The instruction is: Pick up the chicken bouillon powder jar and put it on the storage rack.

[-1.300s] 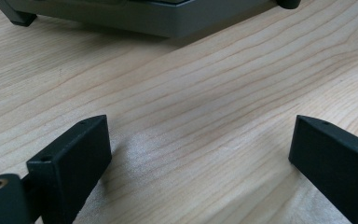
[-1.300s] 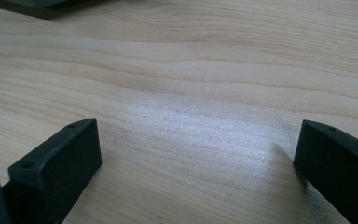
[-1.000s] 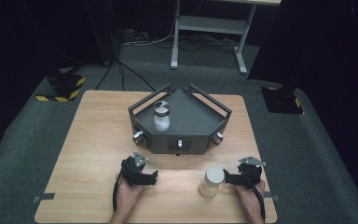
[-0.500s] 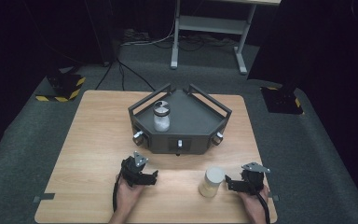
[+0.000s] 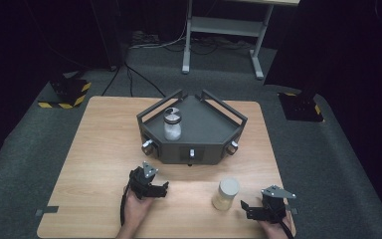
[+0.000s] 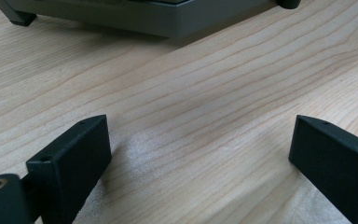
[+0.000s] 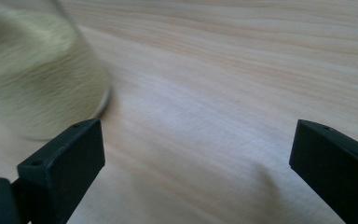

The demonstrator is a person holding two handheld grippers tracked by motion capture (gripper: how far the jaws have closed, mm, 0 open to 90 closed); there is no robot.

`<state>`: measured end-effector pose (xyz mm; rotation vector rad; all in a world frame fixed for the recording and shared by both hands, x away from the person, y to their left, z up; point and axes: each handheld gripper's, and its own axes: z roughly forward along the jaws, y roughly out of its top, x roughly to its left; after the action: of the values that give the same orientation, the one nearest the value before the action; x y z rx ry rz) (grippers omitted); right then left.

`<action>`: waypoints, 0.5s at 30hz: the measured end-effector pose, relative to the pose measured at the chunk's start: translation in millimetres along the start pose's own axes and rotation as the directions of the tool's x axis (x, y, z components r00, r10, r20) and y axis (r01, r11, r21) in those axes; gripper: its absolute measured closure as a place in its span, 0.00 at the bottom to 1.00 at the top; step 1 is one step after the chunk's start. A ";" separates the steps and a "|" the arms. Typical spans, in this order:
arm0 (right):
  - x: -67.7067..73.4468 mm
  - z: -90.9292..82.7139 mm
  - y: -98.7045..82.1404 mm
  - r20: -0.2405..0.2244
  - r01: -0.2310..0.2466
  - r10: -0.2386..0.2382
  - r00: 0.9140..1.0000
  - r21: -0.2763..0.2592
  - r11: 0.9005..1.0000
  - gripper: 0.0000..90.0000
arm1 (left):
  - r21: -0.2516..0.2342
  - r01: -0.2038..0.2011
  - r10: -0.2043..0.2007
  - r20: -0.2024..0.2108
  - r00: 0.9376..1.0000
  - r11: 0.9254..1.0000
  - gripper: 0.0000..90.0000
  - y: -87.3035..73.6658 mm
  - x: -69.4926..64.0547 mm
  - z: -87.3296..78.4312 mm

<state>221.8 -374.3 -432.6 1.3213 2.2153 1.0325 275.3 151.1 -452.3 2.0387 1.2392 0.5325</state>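
Note:
A jar (image 5: pixel 226 194) with a white lid and pale yellowish contents stands alone on the wooden table (image 5: pixel 104 149), near the front. My right gripper (image 5: pixel 247 209) lies to its right, apart from it. In the right gripper view the jar (image 7: pixel 32 70) is blurred beyond the left jaw, outside the gap. The right gripper (image 7: pixel 196 158) is open; its jaws have just been closing slightly, with only bare wood between them. My left gripper (image 5: pixel 162 189) rests open on the table in front of the dark grey fixture (image 5: pixel 204 134); the left gripper (image 6: pixel 200 154) holds nothing.
A second jar (image 5: pixel 172 124) with a silver lid and white contents stands on the fixture, which has railings and knobs on its front faces. The fixture's base (image 6: pixel 135 18) lies close ahead of the left jaws. The table's front edge is just behind both hands.
My right gripper has drawn back from the jar toward the table's near right corner. The jar stays where it stood. The left gripper has not moved.

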 end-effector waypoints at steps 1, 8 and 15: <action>0.8 -1.0 -1.6 -0.013 -0.002 0.002 1.000 -0.001 1.000 0.04 | 0.001 -0.001 0.001 0.000 1.000 1.000 0.06 0.1 0.1 0.0; 8.1 -4.7 -9.3 -0.097 0.001 -0.004 0.995 -0.025 1.000 0.05 | 0.001 -0.001 0.001 0.000 1.000 1.000 0.06 0.1 0.2 0.0; 18.4 -2.6 -6.2 -0.136 0.038 -0.044 0.990 -0.051 0.998 0.05 | 0.001 -0.001 0.001 0.000 1.000 1.000 0.06 0.1 0.2 0.0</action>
<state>207.3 -361.2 -434.4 1.2125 2.2908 1.1860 275.4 151.2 -452.2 2.0397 1.2386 0.5322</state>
